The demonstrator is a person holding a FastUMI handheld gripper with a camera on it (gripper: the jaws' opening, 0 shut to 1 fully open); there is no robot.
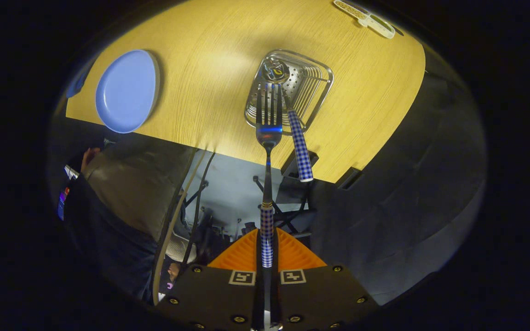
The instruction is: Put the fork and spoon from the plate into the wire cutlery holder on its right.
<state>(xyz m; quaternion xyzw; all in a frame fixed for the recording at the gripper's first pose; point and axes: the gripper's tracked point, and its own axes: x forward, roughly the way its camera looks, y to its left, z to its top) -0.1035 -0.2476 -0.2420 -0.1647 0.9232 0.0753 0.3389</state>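
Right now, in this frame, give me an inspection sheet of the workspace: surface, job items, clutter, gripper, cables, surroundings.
Surface: wooden table, light grain, bare between the items.
Job's things: blue plate with nothing on it; wire cutlery holder to its right; spoon already standing in the holder, checked handle sticking out; fork held tines toward the holder.
Clutter: white tray-like item at the table's far edge.
Gripper: gripper shut on the fork's checked handle, both fingers pressing on it.
Cables: cables hanging below the table edge.
Surroundings: a person's sleeve near the plate side; dark stand legs under the table.
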